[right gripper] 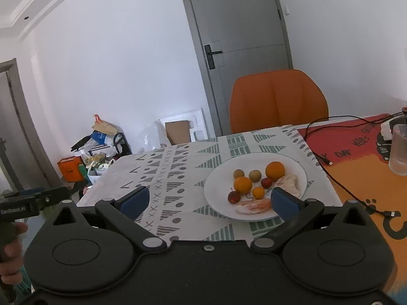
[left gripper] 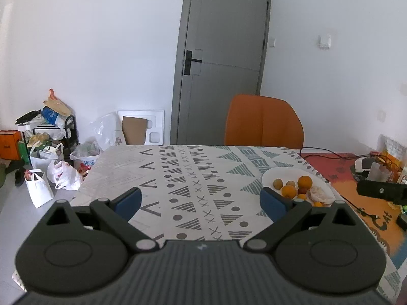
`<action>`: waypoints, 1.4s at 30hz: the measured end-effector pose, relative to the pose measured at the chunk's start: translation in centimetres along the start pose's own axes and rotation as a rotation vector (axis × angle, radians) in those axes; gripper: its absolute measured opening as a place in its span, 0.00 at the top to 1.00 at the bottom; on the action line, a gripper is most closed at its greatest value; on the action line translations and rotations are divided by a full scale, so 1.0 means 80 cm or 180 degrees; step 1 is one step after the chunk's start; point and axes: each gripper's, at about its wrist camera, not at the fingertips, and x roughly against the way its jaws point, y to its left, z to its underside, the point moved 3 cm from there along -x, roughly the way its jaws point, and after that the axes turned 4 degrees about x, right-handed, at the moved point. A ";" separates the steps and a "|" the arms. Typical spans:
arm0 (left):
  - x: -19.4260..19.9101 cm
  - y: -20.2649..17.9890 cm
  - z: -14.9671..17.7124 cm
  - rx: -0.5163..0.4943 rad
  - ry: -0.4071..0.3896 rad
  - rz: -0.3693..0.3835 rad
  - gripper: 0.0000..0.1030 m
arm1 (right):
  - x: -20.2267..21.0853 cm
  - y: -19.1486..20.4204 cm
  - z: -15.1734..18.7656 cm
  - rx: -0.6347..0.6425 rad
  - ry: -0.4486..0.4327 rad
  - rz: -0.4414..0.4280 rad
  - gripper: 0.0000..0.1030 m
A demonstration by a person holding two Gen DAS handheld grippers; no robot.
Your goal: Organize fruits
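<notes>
We held the left tool (left gripper: 201,200) wide over the patterned cloth (left gripper: 188,178), nothing between its blue pads (left gripper: 128,201). The right tool (right gripper: 209,200) was wide too, and empty, its right pad just in front of the near rim of the plate (right gripper: 216,185).

The fruits lay together on that white plate, right of the middle of the surface (right gripper: 361,178): two oranges (right gripper: 275,170), a small orange one (right gripper: 258,192), two greenish-brown ones (right gripper: 255,175), two red ones (right gripper: 234,197) and some peeled pieces (right gripper: 255,206).

Right of the plate a black cable (right gripper: 338,185) ran across the red-and-orange mat, with a ribbed glass (right gripper: 398,150) farther right. An orange chair (right gripper: 278,100) stood at the far edge before a grey door (right gripper: 241,38). Bags (left gripper: 63,175) and a cluttered rack (left gripper: 51,129) crowded the floor at left. In the right view, the other tool's body showed at the far left with a hand (right gripper: 10,251) on its grip.
</notes>
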 end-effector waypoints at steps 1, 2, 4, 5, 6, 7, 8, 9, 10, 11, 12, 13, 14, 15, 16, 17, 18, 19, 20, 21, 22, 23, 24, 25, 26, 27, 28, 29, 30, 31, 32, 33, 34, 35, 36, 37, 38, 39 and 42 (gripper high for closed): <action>0.003 0.001 0.001 0.0003 -0.0002 -0.0003 0.04 | 0.001 0.004 0.001 0.0038 -0.0015 0.0007 0.00; 0.006 0.003 0.003 0.0004 -0.0005 -0.0022 0.04 | 0.001 0.007 0.002 0.0057 -0.0014 0.0020 0.00; 0.010 0.005 0.006 0.0012 0.0000 -0.0055 0.04 | 0.001 0.012 0.004 0.0068 0.0011 0.0037 0.00; 0.012 0.008 0.007 0.0020 0.0003 -0.0062 0.04 | 0.001 0.014 0.005 0.0065 0.0020 0.0038 0.00; 0.013 0.010 0.009 0.0029 0.0011 -0.0072 0.04 | 0.000 0.016 0.006 0.0061 0.0022 0.0038 0.00; 0.014 0.011 0.011 0.0034 0.0022 -0.0083 0.03 | 0.000 0.018 0.007 0.0063 0.0020 0.0033 0.00; 0.015 0.013 0.013 0.0035 0.0034 -0.0088 0.03 | 0.000 0.020 0.008 0.0069 0.0019 0.0027 0.00; 0.015 0.015 0.015 0.0028 0.0047 -0.0086 0.02 | 0.000 0.021 0.010 0.0078 0.0019 0.0025 0.00; 0.016 0.017 0.016 0.0027 0.0054 -0.0096 0.02 | -0.001 0.023 0.011 0.0088 0.0024 0.0024 0.00; 0.015 0.019 0.017 0.0029 0.0062 -0.0113 0.02 | -0.002 0.024 0.013 0.0094 0.0027 0.0020 0.00; 0.016 0.022 0.018 0.0033 0.0068 -0.0128 0.02 | -0.002 0.026 0.015 0.0098 0.0031 0.0015 0.00; 0.016 0.025 0.019 0.0044 0.0068 -0.0137 0.01 | -0.002 0.028 0.017 0.0101 0.0040 0.0012 0.00; 0.017 0.027 0.021 0.0052 0.0069 -0.0141 0.01 | -0.003 0.029 0.019 0.0105 0.0045 0.0014 0.00; 0.017 0.029 0.022 0.0057 0.0074 -0.0147 0.01 | -0.004 0.029 0.021 0.0112 0.0044 0.0021 0.00; 0.017 0.030 0.022 0.0057 0.0082 -0.0160 0.01 | -0.004 0.030 0.022 0.0124 0.0041 0.0038 0.00; 0.018 0.031 0.023 0.0055 0.0085 -0.0172 0.01 | -0.004 0.031 0.023 0.0137 0.0036 0.0047 0.00; 0.019 0.032 0.023 0.0051 0.0084 -0.0181 0.01 | -0.004 0.033 0.024 0.0150 0.0031 0.0050 0.00; 0.020 0.033 0.024 0.0049 0.0080 -0.0188 0.01 | -0.003 0.034 0.025 0.0161 0.0028 0.0051 0.00; 0.020 0.034 0.024 0.0053 0.0077 -0.0195 0.01 | -0.003 0.035 0.026 0.0168 0.0026 0.0047 0.00; 0.020 0.035 0.024 0.0063 0.0077 -0.0203 0.01 | -0.003 0.037 0.027 0.0179 0.0027 0.0031 0.00; 0.020 0.037 0.025 0.0070 0.0079 -0.0205 0.01 | -0.004 0.038 0.028 0.0190 0.0029 0.0017 0.00; 0.020 0.038 0.026 0.0074 0.0084 -0.0206 0.01 | -0.004 0.038 0.028 0.0197 0.0029 0.0016 0.00; 0.019 0.038 0.026 0.0075 0.0089 -0.0213 0.01 | -0.004 0.039 0.029 0.0206 0.0027 0.0025 0.00; 0.019 0.038 0.027 0.0076 0.0093 -0.0218 0.01 | -0.004 0.039 0.029 0.0215 0.0022 0.0033 0.00; 0.019 0.038 0.027 0.0080 0.0096 -0.0219 0.01 | -0.004 0.040 0.029 0.0224 0.0016 0.0040 0.00; 0.018 0.038 0.028 0.0083 0.0099 -0.0213 0.01 | -0.003 0.041 0.029 0.0235 0.0009 0.0047 0.00; 0.018 0.038 0.028 0.0082 0.0105 -0.0207 0.01 | -0.003 0.041 0.029 0.0243 0.0002 0.0049 0.00; 0.018 0.037 0.029 0.0077 0.0113 -0.0208 0.00 | -0.004 0.040 0.029 0.0250 -0.0003 0.0050 0.00; 0.018 0.037 0.030 0.0075 0.0117 -0.0213 0.00 | -0.004 0.041 0.029 0.0256 -0.0004 0.0052 0.00; 0.018 0.038 0.030 0.0076 0.0121 -0.0218 0.00 | -0.004 0.041 0.029 0.0259 -0.0002 0.0054 0.00; 0.017 0.039 0.029 0.0081 0.0126 -0.0218 0.00 | -0.004 0.041 0.029 0.0256 -0.0007 0.0052 0.00; 0.017 0.039 0.029 0.0087 0.0130 -0.0218 0.00 | -0.003 0.042 0.029 0.0255 -0.0010 0.0048 0.00; 0.017 0.040 0.030 0.0091 0.0132 -0.0220 0.00 | -0.004 0.042 0.029 0.0255 -0.0008 0.0042 0.00; 0.018 0.040 0.031 0.0092 0.0130 -0.0223 0.00 | -0.004 0.042 0.030 0.0256 -0.0006 0.0038 0.00; 0.017 0.040 0.031 0.0092 0.0129 -0.0224 0.00 | -0.004 0.042 0.031 0.0258 -0.0002 0.0033 0.00; 0.018 0.041 0.031 0.0095 0.0128 -0.0231 0.00 | -0.004 0.042 0.031 0.0260 -0.0002 0.0030 0.00; 0.018 0.041 0.031 0.0101 0.0126 -0.0235 0.00 | -0.004 0.042 0.031 0.0263 -0.0003 0.0029 0.00; 0.019 0.042 0.031 0.0106 0.0125 -0.0237 0.00 | -0.004 0.042 0.031 0.0265 -0.0007 0.0028 0.00; 0.018 0.042 0.031 0.0118 0.0127 -0.0254 0.00 | -0.004 0.041 0.031 0.0243 -0.0007 0.0029 0.00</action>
